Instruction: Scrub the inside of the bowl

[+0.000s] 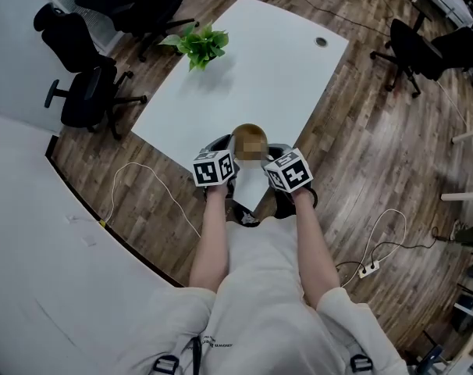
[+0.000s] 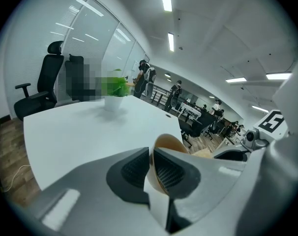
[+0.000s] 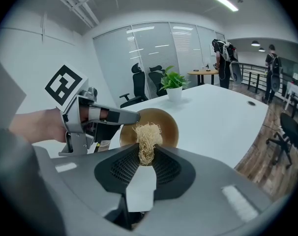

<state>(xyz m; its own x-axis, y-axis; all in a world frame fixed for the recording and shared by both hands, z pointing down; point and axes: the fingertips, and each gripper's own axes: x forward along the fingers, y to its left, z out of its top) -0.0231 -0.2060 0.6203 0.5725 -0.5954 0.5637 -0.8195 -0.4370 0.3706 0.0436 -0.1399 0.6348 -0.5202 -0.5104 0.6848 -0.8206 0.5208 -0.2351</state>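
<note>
Right tool (image 3: 146,156) pinches scrubber (image 3: 147,133) — left tool (image 2: 151,167) grips bowl (image 2: 169,142).

Forearms (image 1: 213,237) extended forward, side by side. Left gripper (image 2: 151,156) clamped on rim of bowl (image 2: 167,141). Right gripper (image 3: 146,154) pinching fibre scrubber (image 3: 148,133).
</note>
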